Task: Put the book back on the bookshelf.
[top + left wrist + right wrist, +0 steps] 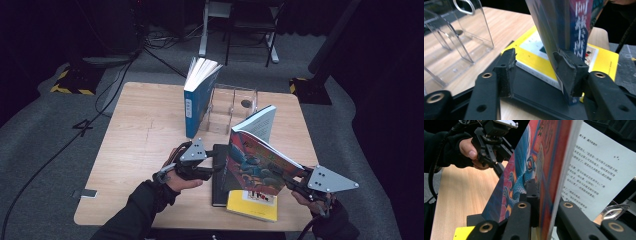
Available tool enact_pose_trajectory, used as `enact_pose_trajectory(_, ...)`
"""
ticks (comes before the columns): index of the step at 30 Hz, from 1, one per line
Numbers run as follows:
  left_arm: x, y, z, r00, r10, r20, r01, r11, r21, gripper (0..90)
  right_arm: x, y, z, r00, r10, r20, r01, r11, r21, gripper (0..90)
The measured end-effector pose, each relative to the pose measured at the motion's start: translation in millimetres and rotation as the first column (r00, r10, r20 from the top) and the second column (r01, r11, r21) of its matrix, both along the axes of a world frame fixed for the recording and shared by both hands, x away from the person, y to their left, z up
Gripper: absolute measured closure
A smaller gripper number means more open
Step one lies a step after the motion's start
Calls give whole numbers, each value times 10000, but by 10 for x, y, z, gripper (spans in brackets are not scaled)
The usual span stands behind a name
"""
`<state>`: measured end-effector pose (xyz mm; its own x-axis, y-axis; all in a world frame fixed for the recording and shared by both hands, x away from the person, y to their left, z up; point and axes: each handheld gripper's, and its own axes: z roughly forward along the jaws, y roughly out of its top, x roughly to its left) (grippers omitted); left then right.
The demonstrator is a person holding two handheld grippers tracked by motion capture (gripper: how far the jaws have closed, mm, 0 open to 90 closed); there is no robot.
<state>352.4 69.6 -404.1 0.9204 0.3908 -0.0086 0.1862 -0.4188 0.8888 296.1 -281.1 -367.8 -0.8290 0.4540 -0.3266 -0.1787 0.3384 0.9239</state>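
A paperback with a red and blue illustrated cover (252,165) stands tilted and partly open near the table's front. My right gripper (281,176) is shut on its cover edge from the right; in the right gripper view its jaws (543,202) clamp the cover, and white text pages (596,167) fan off to the right. My left gripper (218,168) is at the book's spine side. Its jaws (536,62) stand open. The right pad (569,72) lies against the spine's lower corner (579,37), and the left pad (507,67) is apart from it.
A yellow book (252,205) lies flat on a black book (218,180) under the held one. Behind, a blue book (197,97) stands upright and fanned beside a clear acrylic stand (234,107). The light wood table (145,135) ends close to my hands.
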Motion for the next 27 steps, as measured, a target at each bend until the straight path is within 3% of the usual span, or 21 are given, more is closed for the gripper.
enact_pose_trajectory(3,-27,21,-19,9999,-77,-95,76,10000,-34,468,-5,0,0,10000,11,55,-11,10000,-13,850)
enact_pose_trajectory(6,-85,23,-54,9992,-318,-227,324,9990,291,422,-8,-7,-3,10000,-1,19,1,10000,-20,849)
enact_pose_trajectory(9,-124,5,-78,9983,-494,-324,505,9982,326,405,-16,-4,-4,10000,25,58,-25,10000,-6,848)
enact_pose_trajectory(17,-194,-233,-193,9946,-903,-518,925,9948,415,325,-41,-3,0,9999,67,112,-66,9999,-94,837)
enact_pose_trajectory(23,-133,-480,-177,9921,-1214,-305,1221,9923,221,356,-77,-9,12,9998,157,109,-155,9997,-210,820)
enact_pose_trajectory(27,-45,-560,-106,9924,-1202,-253,1198,9926,-173,370,-88,-30,8,9998,150,97,-148,9995,-267,813)
